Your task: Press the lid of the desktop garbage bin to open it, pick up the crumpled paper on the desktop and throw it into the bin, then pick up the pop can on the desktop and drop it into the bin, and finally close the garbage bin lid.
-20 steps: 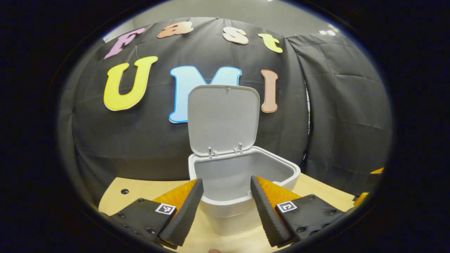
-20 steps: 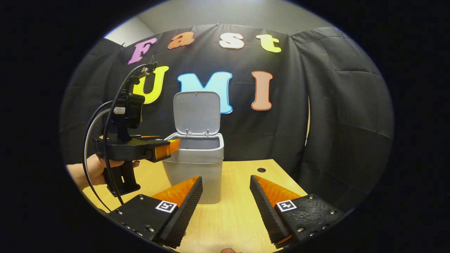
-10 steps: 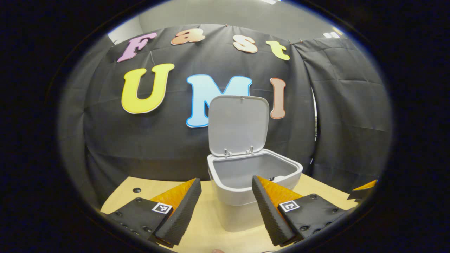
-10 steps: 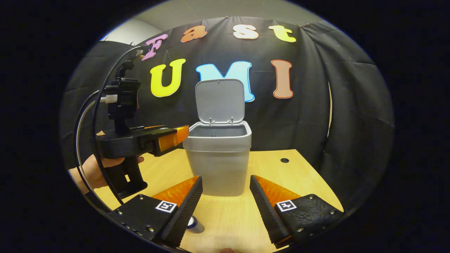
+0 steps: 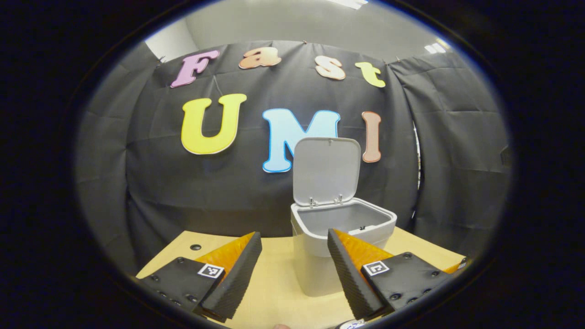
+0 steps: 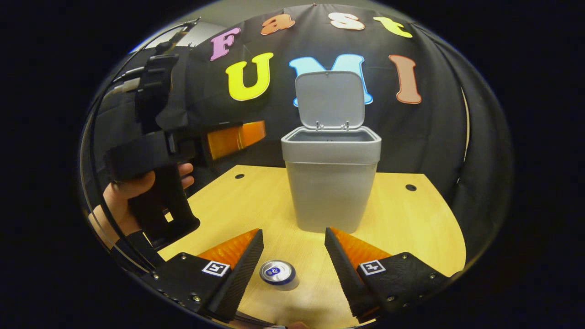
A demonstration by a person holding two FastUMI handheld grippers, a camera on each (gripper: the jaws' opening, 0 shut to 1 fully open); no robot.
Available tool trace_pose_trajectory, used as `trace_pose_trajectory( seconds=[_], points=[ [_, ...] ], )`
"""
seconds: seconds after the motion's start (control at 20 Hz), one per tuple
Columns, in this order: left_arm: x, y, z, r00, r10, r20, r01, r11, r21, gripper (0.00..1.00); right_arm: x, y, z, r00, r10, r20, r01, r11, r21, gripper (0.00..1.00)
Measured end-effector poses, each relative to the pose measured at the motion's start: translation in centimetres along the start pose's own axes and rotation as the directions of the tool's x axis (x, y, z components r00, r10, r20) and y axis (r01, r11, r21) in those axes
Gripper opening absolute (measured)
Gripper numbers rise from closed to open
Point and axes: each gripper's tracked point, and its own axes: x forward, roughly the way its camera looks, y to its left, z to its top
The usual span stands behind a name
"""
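1. In the right gripper view, the right gripper [image 6: 292,269] is spread wide; the pop can [image 6: 278,274] stands upright on the table [image 6: 411,219] between its fingers, untouched.
2. At 12 o'clock beyond sits the garbage bin [image 6: 330,183], lid [image 6: 330,99] raised.
3. At 9 o'clock, a hand [image 6: 137,192] holds the left gripper [image 6: 235,137].
4. The left gripper view shows the left gripper [image 5: 292,269] spread and empty, and the bin's hollow interior.

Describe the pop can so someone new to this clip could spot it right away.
Start at the grey garbage bin standing with its lid up on the wooden desktop. Come toward the camera in the right gripper view to the right gripper, whose fingers are spread. The pop can stands upright between them, untouched: small, silver-topped with a blue mark, the only round metal thing there.
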Motion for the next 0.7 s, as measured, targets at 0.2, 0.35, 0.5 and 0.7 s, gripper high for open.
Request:
trace_pose_trajectory(
  seconds=[0.2, 0.35, 0.5, 0.7],
  points=[
    [-1.6, 1.3, 0.2, 1.000, 0.027, 0.003, -0.027, 0.999, -0.018, 0.96, 0.9, 1.3, -2.0, 0.995, 0.050, -0.092, -0.050, 0.999, -0.003, 0.88],
    [-2.3, 2.1, 0.4, 0.999, 0.043, 0.006, -0.043, 0.998, -0.037, 0.96, 1.5, 1.8, -3.5, 0.985, 0.060, -0.163, -0.065, 0.998, -0.025, 0.89],
    [-2.8, 2.4, 0.5, 0.999, 0.051, 0.007, -0.050, 0.997, -0.053, 0.94, 2.3, 2.3, -5.0, 0.971, 0.074, -0.227, -0.087, 0.995, -0.051, 0.89],
    [-3.4, 2.5, -0.2, 0.999, 0.043, -0.009, -0.044, 0.998, -0.053, 0.96, 3.2, 2.5, -6.5, 0.959, 0.050, -0.279, -0.077, 0.993, -0.089, 0.89]
  ],
)
